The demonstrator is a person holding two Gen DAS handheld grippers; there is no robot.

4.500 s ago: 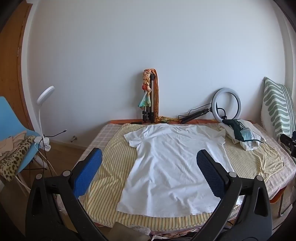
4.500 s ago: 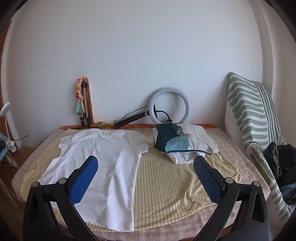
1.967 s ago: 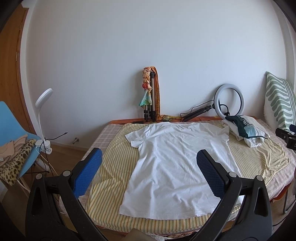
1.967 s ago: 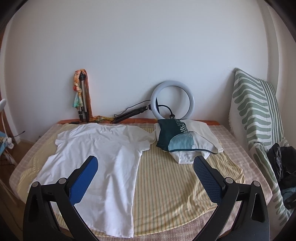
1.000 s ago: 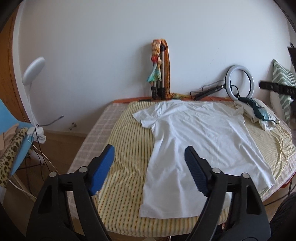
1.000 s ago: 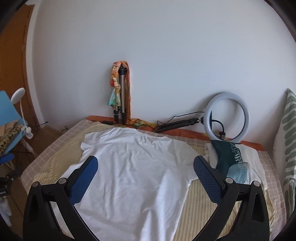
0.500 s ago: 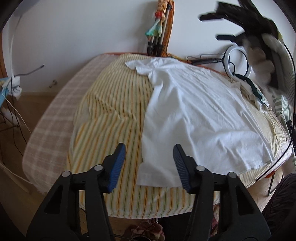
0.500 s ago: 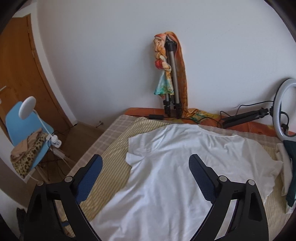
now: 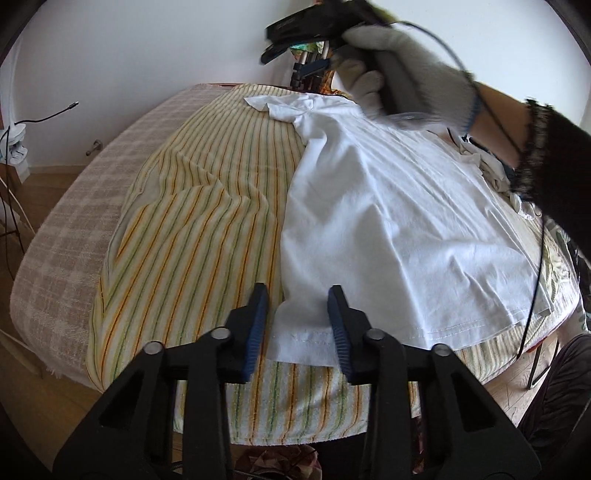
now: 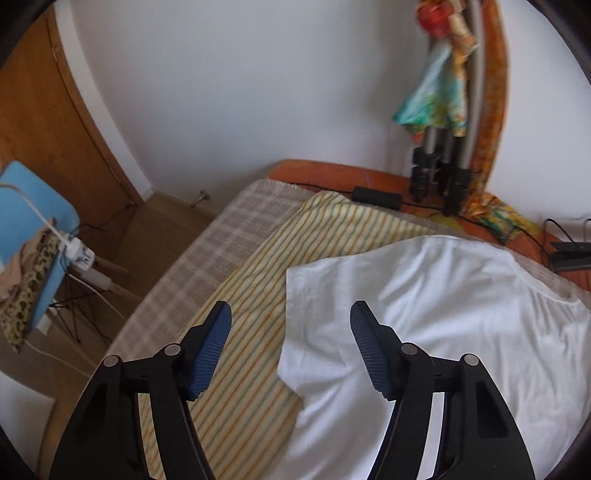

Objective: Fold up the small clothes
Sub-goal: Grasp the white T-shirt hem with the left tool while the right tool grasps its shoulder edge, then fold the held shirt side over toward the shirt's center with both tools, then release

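A white T-shirt point(image 9: 391, 206) lies flat on a yellow striped towel point(image 9: 199, 236) on the table. My left gripper point(image 9: 298, 325) is open, its blue pads on either side of the shirt's near left hem corner, low over it. My right gripper point(image 10: 290, 341) is open above the shirt's left sleeve point(image 10: 314, 306). In the left wrist view the right gripper point(image 9: 295, 33) shows at the top, held by a gloved hand point(image 9: 406, 70) over the far end of the shirt.
A tripod with a colourful scarf point(image 10: 443, 122) stands at the wall behind the table. A blue chair with clothes point(image 10: 33, 251) and cables stands to the left on the floor. A pile of clothes point(image 9: 495, 170) lies at the table's right side.
Both grippers moved in from a far view toward the shirt and narrowed. The left went down to the hem corner. The right swung left over the sleeve.
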